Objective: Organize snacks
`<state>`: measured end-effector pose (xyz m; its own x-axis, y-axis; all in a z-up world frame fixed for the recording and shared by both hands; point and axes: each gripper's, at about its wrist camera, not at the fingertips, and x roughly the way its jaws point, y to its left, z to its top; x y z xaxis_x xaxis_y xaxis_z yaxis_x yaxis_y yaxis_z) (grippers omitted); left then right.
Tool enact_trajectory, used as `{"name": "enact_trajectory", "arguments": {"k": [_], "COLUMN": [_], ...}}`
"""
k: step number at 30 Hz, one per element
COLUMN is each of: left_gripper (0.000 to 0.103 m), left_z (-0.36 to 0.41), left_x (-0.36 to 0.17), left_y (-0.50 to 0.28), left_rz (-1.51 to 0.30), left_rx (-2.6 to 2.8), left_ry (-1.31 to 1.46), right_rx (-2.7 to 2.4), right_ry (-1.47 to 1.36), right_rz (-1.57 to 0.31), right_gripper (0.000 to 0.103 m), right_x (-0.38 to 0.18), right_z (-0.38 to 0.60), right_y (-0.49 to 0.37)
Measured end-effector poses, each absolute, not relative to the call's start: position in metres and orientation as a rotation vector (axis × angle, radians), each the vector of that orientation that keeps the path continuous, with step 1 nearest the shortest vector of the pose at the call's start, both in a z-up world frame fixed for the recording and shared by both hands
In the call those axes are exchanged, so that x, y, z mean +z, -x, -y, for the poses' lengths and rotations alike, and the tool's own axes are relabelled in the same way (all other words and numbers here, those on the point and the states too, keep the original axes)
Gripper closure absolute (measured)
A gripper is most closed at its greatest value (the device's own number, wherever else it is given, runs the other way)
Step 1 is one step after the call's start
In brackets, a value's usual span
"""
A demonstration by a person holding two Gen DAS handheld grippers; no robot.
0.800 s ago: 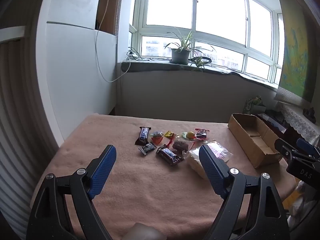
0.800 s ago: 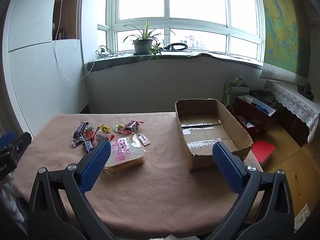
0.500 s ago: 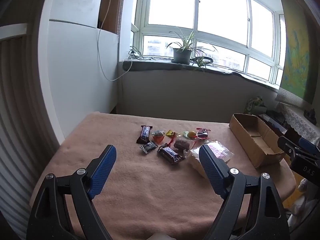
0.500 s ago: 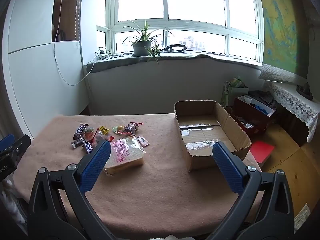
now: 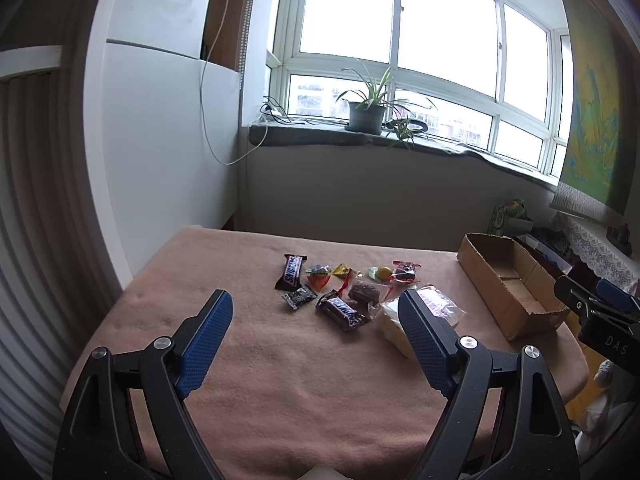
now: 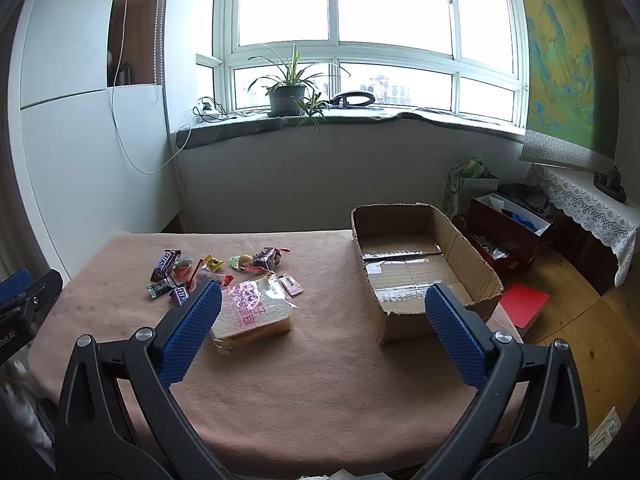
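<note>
Right wrist view shows inside of cardboard box (image 6: 420,272): bare floor w/ clear tape strips, torn front wall; left wrist view gets only its side wall (image 5: 508,280). Left view shows the candy pile clearer: two Snickers bars, one upright-ish (image 5: 291,272), one angled (image 5: 343,313), small dark wrapper (image 5: 299,296), red/yellow/green sweets behind. Bagged bread slices (image 6: 252,312) w/ pink print lie fully visible in right view, just right of the candies; in left view mostly hidden behind a finger.

Left gripper (image 5: 316,336) & right gripper (image 6: 324,322) both spread wide, grasping nothing, above near edge of table. Snacks sit left-centre, box at right edge, well apart.

Table under a fuzzy pinkish-tan blanket (image 6: 320,380). Room: big window, potted spider plant (image 6: 288,96) on sill, white cabinet left, yellow-green scroll painting right, wood floor w/ red sheet.
</note>
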<state>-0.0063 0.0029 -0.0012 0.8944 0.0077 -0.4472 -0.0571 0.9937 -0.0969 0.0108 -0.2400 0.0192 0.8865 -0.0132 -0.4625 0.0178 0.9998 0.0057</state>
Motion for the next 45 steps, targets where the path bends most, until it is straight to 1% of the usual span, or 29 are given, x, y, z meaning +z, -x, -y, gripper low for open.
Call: {"name": "enact_trajectory", "arguments": {"k": [45], "left_gripper": [0.018], "left_z": [-0.0047], "left_x": [-0.0012], "left_y": [0.0042], "left_rz": [-0.473], "left_rx": [0.021], "left_ry": [0.131], "right_rx": [-0.015], "right_ry": [-0.003], "right_rz": [-0.484], "right_gripper": [0.000], "right_x": [0.0140], "right_z": [0.2336], "right_y": [-0.0127]}}
